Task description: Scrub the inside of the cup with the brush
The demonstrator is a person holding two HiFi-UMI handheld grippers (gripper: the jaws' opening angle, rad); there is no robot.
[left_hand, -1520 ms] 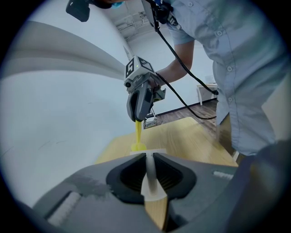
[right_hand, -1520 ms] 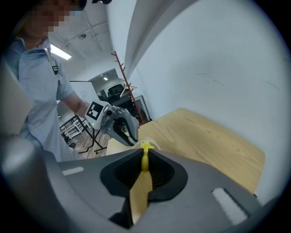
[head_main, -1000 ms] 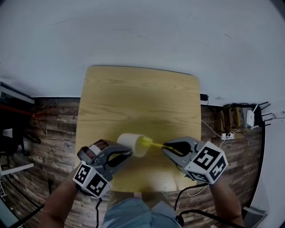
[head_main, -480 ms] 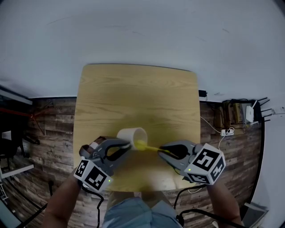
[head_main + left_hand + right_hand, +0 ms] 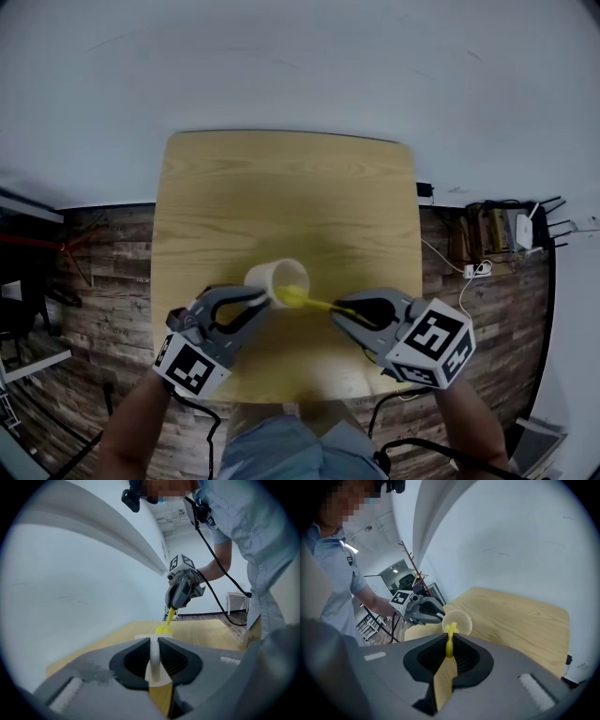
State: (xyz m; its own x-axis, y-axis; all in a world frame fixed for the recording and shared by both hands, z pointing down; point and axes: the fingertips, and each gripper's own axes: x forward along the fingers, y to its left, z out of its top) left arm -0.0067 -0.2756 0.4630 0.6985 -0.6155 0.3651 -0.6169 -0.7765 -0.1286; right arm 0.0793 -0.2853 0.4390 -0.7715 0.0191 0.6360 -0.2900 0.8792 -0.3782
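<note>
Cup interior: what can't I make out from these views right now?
- Head view: cup bottom, small and partly covered by the brush head.
- Right gripper view: bristle contact, too small to tell.
- Left gripper view: cup body, hidden behind the left gripper; only handle and rim show.

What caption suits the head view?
Left gripper holds a cup by its handle while right gripper puts a yellow brush at its mouth.

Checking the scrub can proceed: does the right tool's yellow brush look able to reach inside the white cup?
Probably yes. The left tool holds the white cup by its handle, mouth turned toward the right tool, and the yellow brush has its head at the rim, nothing between.
</note>
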